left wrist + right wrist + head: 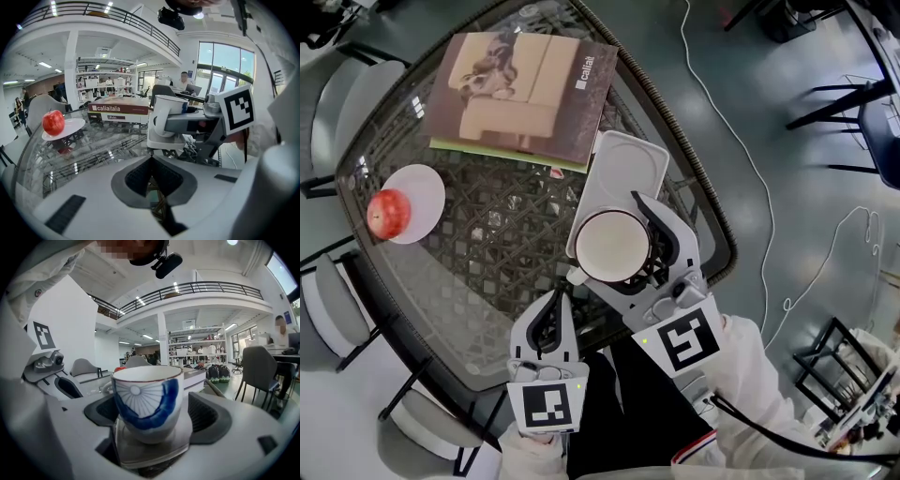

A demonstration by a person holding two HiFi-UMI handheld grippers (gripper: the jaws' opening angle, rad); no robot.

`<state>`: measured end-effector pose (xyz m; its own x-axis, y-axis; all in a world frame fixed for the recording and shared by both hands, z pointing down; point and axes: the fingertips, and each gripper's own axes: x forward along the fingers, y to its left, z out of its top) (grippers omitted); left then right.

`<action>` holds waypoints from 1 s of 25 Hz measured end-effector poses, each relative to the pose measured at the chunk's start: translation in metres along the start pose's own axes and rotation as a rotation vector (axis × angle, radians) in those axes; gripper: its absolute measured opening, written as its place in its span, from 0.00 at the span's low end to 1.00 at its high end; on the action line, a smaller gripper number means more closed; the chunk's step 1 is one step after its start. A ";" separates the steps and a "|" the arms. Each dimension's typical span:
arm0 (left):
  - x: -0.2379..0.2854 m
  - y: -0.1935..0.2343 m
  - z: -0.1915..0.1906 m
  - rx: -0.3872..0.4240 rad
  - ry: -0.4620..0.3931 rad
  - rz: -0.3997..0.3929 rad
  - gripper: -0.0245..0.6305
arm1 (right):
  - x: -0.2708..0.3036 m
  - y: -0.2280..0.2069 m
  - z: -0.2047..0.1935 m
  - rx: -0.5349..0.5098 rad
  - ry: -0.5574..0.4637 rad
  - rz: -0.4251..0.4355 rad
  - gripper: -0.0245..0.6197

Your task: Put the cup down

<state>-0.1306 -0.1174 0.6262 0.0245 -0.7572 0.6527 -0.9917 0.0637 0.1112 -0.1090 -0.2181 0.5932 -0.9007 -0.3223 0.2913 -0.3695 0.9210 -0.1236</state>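
The cup (147,399) stood upright on a white tray (628,164) on the glass counter (487,272), between the right gripper's (607,239) widely spread jaws, with a gap on each side. The left gripper (559,300), jaws pressed together and empty, hovered just beside it.

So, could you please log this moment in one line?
cup on tray | right gripper open around it | left gripper shut, empty
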 end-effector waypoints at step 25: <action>0.000 -0.017 0.020 0.005 -0.063 -0.057 0.05 | 0.001 0.002 0.001 -0.006 -0.009 0.122 0.72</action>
<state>-0.1158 -0.1313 0.6093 0.0734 -0.7991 0.5967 -0.9896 0.0158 0.1429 -0.1104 -0.2171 0.5922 -0.9409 -0.2093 0.2663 -0.2554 0.9548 -0.1520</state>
